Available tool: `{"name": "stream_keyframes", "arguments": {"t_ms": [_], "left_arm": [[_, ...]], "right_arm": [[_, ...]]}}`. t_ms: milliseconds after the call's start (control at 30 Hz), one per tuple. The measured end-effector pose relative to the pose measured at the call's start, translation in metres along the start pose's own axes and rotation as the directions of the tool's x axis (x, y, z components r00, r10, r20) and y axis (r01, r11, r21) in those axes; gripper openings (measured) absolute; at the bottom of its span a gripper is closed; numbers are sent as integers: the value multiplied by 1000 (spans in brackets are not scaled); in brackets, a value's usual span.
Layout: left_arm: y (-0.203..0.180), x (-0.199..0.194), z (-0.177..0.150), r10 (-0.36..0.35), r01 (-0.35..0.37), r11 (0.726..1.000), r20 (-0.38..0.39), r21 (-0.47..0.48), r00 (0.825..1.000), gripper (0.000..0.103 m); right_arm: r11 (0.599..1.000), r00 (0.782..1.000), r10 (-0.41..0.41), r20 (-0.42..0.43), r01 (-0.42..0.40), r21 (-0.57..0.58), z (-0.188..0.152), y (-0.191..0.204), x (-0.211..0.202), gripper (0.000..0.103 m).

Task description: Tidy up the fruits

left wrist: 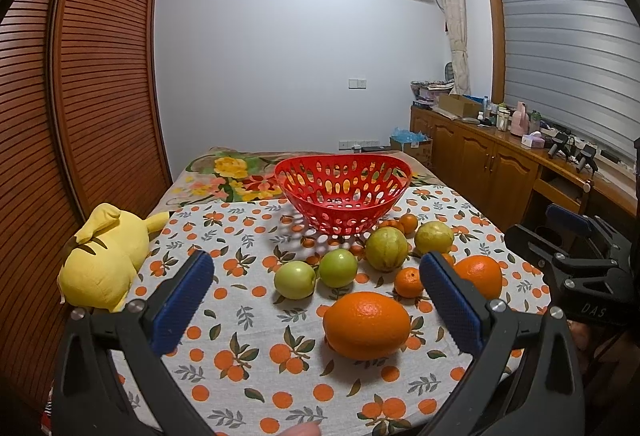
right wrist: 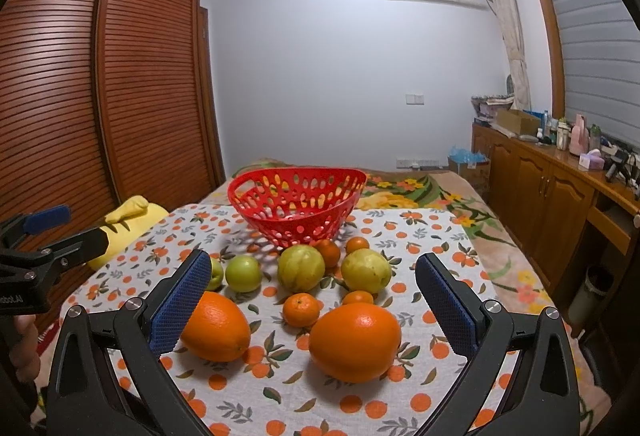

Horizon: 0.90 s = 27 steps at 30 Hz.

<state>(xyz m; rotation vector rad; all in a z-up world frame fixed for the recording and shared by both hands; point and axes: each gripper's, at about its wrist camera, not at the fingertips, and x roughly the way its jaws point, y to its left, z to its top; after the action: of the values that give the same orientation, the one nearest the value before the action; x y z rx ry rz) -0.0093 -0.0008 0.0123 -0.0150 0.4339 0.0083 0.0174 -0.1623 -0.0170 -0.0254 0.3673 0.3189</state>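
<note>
Resting on a cloth printed with oranges (left wrist: 248, 368), the dimpled oval oranges (left wrist: 367, 325), smooth round green fruits (left wrist: 295, 279) and small mandarins (right wrist: 301, 309) lay before the perforated red plastic basket (left wrist: 344, 192). Both the left claw (left wrist: 316, 300) and right claw (right wrist: 312, 300) gaped wide, blue ribbed pads (right wrist: 180, 308) empty.

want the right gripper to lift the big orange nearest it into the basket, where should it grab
Grip the big orange across its shorter middle, coming from the near side, slightly above. It lies on the cloth with its long axis sideways, already between the open right gripper pads. A small mandarin sits just behind on the left, so don't push in too far.
</note>
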Motion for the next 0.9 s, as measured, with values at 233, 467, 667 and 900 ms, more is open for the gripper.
{"name": "stream_keyframes", "arguments": {"t_ms": [233,467,667,900], "left_arm": [[0,-1,0,2,-2,1000,-1,0,1000,103],[-1,0,-1,1,-1,1000,-2,0,1000,103],[-2,-1,-1,0,0,1000,-3,0,1000,103],[-1,0,-1,-1,1,1000,-4,1,1000,103]], "right_arm": [[1000,1000,-1,1,1,-2,-1,0,0,103],[1000,1000,0,1,0,-1,-1,-1,0,103],[1000,1000,0,2,0,-3,-1,-1,0,103],[1000,1000,-1,3,1,-2,-1,0,0,103]]}}
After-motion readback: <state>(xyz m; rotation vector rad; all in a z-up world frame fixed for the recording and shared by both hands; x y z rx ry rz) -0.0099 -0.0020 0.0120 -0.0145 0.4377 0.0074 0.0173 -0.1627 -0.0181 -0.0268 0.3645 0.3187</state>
